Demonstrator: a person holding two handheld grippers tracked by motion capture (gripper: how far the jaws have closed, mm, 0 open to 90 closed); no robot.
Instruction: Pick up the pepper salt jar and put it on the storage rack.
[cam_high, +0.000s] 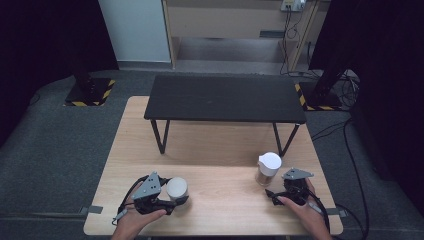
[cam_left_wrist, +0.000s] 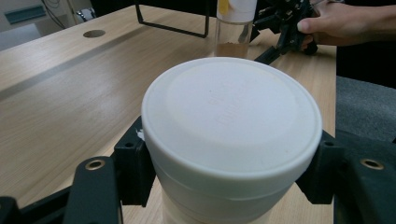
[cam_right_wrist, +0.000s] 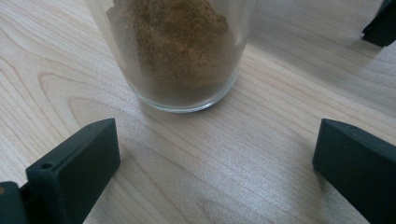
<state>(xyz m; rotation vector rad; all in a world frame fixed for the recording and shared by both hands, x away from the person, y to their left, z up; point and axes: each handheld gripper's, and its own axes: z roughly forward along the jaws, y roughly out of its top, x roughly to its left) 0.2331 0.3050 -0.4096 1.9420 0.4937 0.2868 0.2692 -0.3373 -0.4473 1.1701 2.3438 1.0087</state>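
A white round lidded container stands on the wooden table at the front left. My left gripper is shut on it, and its black pads press on both sides just under the lid. At the front right stands a clear glass jar with a white lid and brown powder in its lower part. My right gripper sits low on the table just short of the jar's base. Its jaws stand wide apart with nothing between them.
A low black bench stands across the far half of the table. A round hole shows in the tabletop. Bare wood lies between the container and the jar. Dark carpet surrounds the table, and cables run along its right side.
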